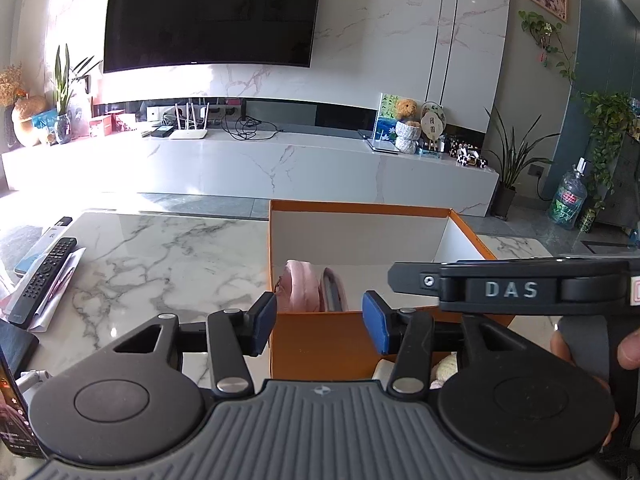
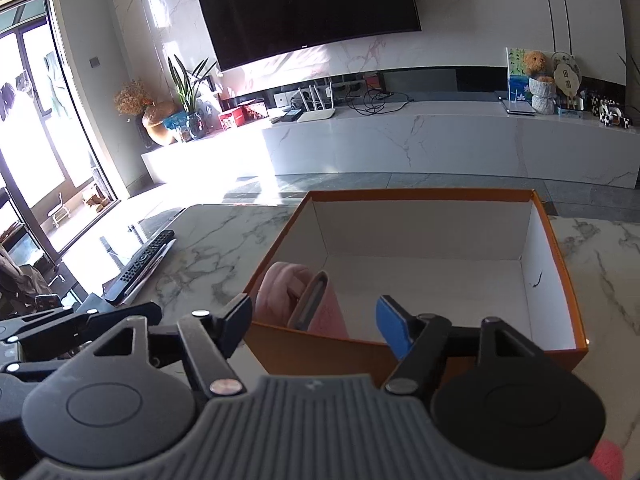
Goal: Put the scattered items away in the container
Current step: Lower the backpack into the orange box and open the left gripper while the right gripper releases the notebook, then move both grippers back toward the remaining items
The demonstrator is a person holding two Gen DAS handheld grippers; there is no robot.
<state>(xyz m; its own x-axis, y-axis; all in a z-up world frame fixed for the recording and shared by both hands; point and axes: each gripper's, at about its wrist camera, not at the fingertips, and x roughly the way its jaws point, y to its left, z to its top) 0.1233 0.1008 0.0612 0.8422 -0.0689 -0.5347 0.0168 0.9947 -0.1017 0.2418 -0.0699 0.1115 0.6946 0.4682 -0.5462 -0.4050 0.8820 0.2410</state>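
An orange box [image 1: 320, 344] with a white inside stands on the marble table [image 1: 160, 264]. A pink soft item [image 1: 304, 284] with a grey strip lies in its near left corner, also seen in the right wrist view as the pink item [image 2: 280, 292] inside the box [image 2: 560, 272]. My left gripper [image 1: 320, 324] is open just above the box's near wall, with nothing between its blue pads. My right gripper [image 2: 316, 322] is open over the same near wall, above the pink item and not touching it. A cream fluffy item [image 1: 444, 364] lies outside the box, partly hidden by my left gripper.
A black remote [image 1: 44, 280] lies on papers at the table's left edge, next to a phone [image 1: 12, 400]. The right tool's black housing marked DAS [image 1: 512, 290] crosses the box's right side, with a hand [image 1: 628, 352] on it. Beyond are the floor and a white TV bench [image 1: 248, 164].
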